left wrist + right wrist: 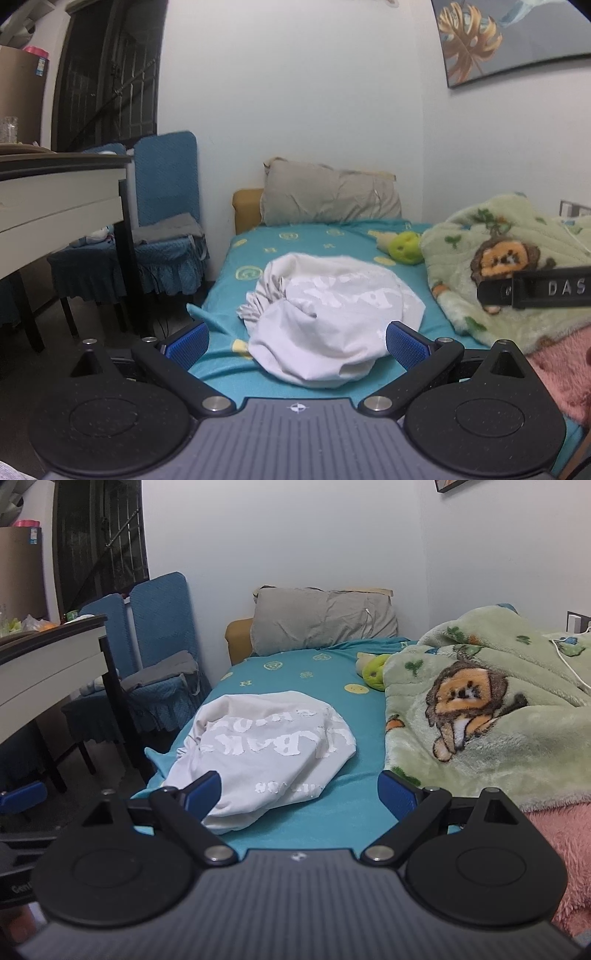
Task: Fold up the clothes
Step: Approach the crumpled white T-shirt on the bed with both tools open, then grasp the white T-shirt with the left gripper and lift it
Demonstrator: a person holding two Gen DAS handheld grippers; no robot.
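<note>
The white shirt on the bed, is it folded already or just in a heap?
In a heap. The shirt lies bunched and creased on the bed, its lettering warped, with no straight folded edges.

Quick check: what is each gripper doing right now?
Left gripper: open, holding nothing, facing the crumpled white printed garment.
Right gripper: open, holding nothing.
</note>
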